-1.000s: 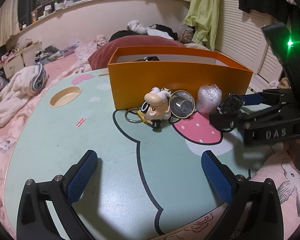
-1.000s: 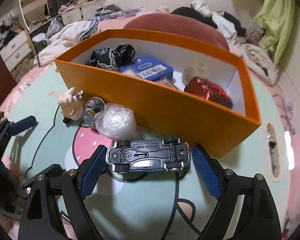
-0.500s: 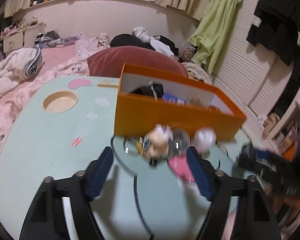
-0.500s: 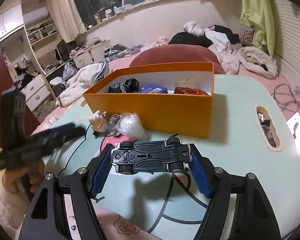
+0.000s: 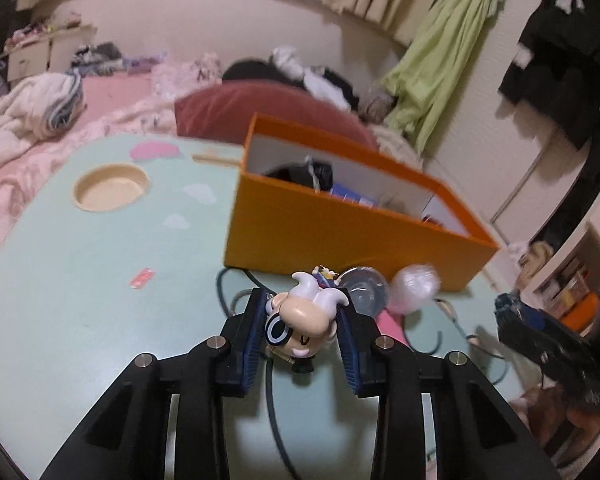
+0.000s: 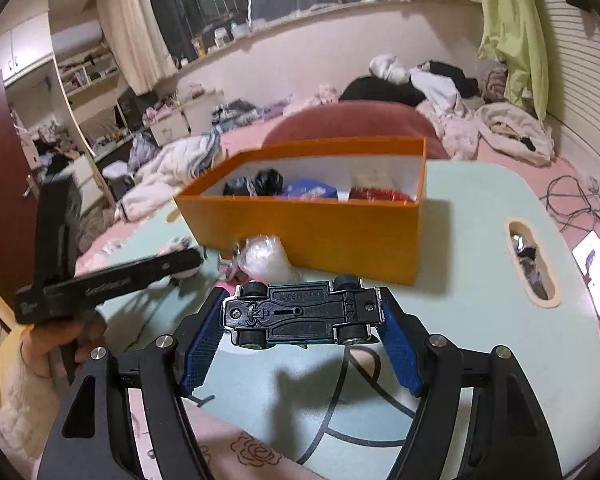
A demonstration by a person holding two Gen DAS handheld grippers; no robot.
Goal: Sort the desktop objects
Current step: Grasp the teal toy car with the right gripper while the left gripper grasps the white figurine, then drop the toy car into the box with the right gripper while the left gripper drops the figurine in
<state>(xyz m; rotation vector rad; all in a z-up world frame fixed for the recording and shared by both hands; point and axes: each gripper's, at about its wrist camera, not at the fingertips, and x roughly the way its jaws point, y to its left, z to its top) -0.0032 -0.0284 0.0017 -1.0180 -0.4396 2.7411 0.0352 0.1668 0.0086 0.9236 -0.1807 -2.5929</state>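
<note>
Left wrist view puts a small cream-and-white cartoon figurine keychain right between my left gripper's blue-padded fingers, which have just been closing and now appear to press on both sides of its head; slight blur keeps me from being sure it has left the tabletop. Just behind it sit a round clear-lidded metal tin and a crumpled ball of clear plastic wrap, both close against the front wall of the open orange cardboard box.

On the right wrist view, my right gripper holds a black-bottomed toy car with teal body endwise between its fingers, underside facing the camera and wheels up, raised above the pale green printed tabletop with its shadow below. The box stands beyond it, holding dark, blue and red items. At the left edge a person's hand in a white fuzzy sleeve carries the left gripper.
</note>
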